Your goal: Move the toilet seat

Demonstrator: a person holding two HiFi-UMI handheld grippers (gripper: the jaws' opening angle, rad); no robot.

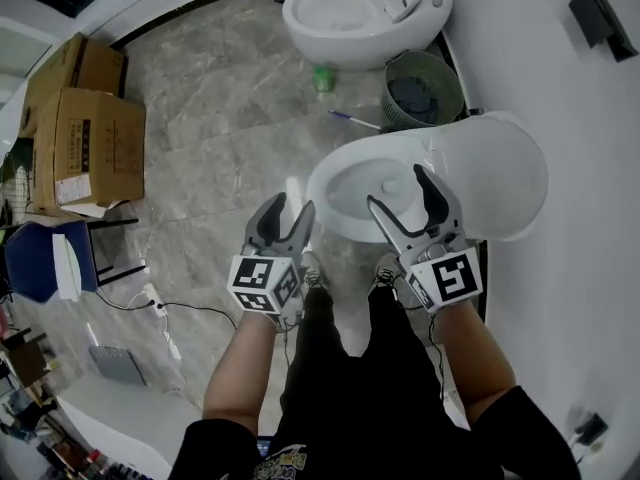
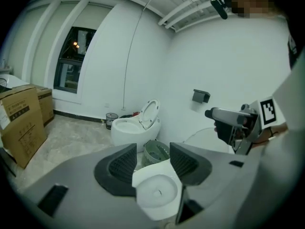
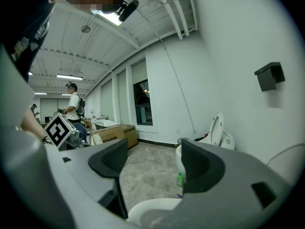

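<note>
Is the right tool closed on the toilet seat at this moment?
No: the right tool has its jaws apart, and nothing sits between them.

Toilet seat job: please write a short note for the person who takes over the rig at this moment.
Left gripper: open and empty, over the floor just left of the near toilet.
Right gripper: open and empty, above that toilet's bowl.
Seat: a white seat or lid stands raised on the wall side of the bowl. I cannot tell the ring from the lid.
Done: nothing yet; neither gripper touches the seat.
Left: take hold of the seat and move it, probably with the right gripper, which is nearer.
</note>
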